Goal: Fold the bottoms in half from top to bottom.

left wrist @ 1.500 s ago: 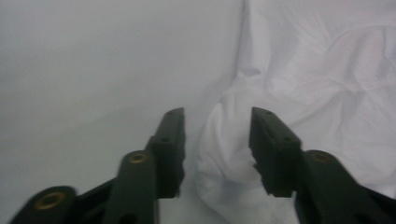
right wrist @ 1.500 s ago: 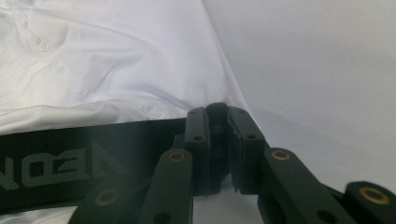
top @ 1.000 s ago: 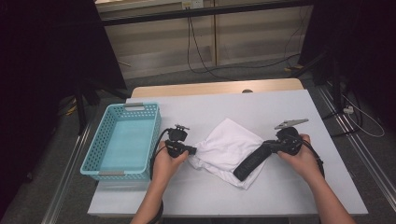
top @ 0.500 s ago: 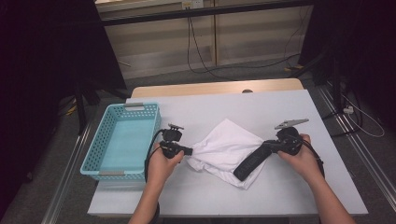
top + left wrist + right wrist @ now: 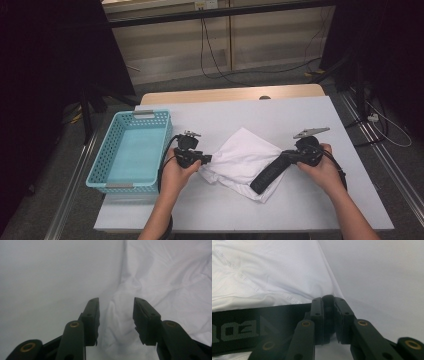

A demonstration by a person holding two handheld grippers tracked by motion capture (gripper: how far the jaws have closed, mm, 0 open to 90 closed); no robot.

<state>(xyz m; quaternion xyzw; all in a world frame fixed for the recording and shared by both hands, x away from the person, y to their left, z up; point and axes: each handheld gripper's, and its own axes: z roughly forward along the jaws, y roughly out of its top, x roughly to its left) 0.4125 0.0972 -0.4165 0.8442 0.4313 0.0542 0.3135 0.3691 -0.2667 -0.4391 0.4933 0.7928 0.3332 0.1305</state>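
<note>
1. A white garment (image 5: 245, 160) lies crumpled on the white desk (image 5: 300, 210), near the middle and slightly toward the person's edge.
2. The left gripper (image 5: 204, 159) sits at the garment's 9 o'clock edge in the high view, held in the person's left hand (image 5: 176, 172).
3. In the left gripper view its fingers (image 5: 91, 315) stand apart with a clear gap; they have just been opening. A rumpled fold of the garment (image 5: 162, 277) lies beyond and below the gap, and neither pad presses on it.
4. The right gripper (image 5: 287, 156) is at the garment's 3 o'clock side, held in the person's right hand (image 5: 320, 170).
5. In the right gripper view its fingers (image 5: 318, 315) are narrow, clamped on the rounded end of a long black object (image 5: 249, 327) with grey lettering.
6. In the high view that black object (image 5: 267, 175) runs from the right gripper toward 7 o'clock, lying across the lower right part of the garment.
7. A stitched hem of the garment (image 5: 262, 272) shows just above the black object in the right gripper view.
8. A light blue basket (image 5: 107, 172) stands at the desk's 9 o'clock side, just beside the left gripper and apart from the garment.
</note>
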